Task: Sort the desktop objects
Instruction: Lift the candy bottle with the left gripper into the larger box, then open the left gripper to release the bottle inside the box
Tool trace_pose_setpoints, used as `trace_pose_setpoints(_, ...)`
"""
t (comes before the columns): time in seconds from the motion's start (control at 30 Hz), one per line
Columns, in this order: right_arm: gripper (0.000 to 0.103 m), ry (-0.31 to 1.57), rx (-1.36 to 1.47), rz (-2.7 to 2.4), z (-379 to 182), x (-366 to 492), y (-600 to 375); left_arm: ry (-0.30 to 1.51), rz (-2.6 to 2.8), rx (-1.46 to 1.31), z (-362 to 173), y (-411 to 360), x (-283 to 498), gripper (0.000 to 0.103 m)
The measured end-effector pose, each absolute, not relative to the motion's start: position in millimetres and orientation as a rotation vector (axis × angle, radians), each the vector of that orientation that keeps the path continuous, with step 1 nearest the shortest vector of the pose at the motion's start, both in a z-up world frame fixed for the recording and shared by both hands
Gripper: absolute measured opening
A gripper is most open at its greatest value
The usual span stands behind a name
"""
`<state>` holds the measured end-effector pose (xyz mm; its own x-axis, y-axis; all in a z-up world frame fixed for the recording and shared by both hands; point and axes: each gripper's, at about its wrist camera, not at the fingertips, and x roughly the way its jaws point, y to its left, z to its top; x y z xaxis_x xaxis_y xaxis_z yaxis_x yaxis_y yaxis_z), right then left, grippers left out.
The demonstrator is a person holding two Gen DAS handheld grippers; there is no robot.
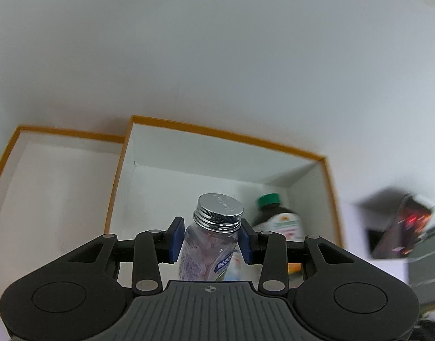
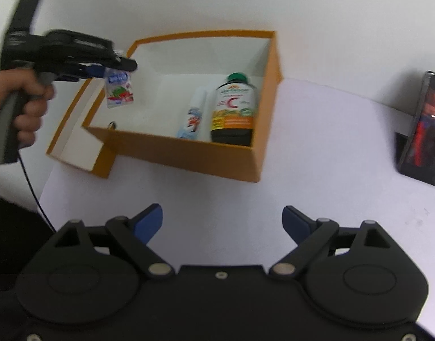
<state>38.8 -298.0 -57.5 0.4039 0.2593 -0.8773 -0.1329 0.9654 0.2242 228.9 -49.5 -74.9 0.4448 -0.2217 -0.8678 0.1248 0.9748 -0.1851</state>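
Observation:
My left gripper (image 1: 210, 240) is shut on a small clear bottle (image 1: 208, 251) with a silver screw cap, its blue pads pressing the neck from both sides. In the right wrist view that left gripper (image 2: 123, 65) hangs the small bottle (image 2: 119, 91) above the left part of the orange box (image 2: 189, 156). Inside the box lie a dark bottle (image 2: 233, 110) with a green cap and a white tube (image 2: 193, 118). My right gripper (image 2: 223, 221) stands open over the bare white table, with nothing between its fingers.
A shallow orange lid (image 2: 78, 147) with a white inside lies against the box's left side. A dark phone-like device (image 2: 427, 130) leans at the right edge. A person's hand (image 2: 24, 102) grips the left tool's handle, and a black cable (image 2: 32, 187) hangs from it.

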Motion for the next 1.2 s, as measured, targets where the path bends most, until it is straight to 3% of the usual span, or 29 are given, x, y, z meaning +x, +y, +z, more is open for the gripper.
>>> trace_pose_setpoints(0.4, 0.091, 1.122, 0.23, 0.172, -57.6, 23.5, -296.2, 1.293, -0.188, 0.046, -164.8, -69.5, 266.2, 0.035)
trace_pose_setpoints(0.67, 0.091, 1.072, 0.218, 0.265, -47.4, 21.8, -271.9, 1.333, -0.168, 0.035, -180.6, -72.8, 276.6, 0.036)
trace_pose_setpoints(0.87, 0.091, 1.083, 0.2, 0.286, -50.3, 22.5, -264.9, 1.297, -0.178, -0.008, -172.5, -72.4, 273.8, 0.044)
trace_pose_setpoints(1.2, 0.091, 1.072, 0.165, 0.308, -47.8, 23.3, -259.7, 1.321, -0.222, 0.089, -184.5, -86.0, 254.2, 0.044)
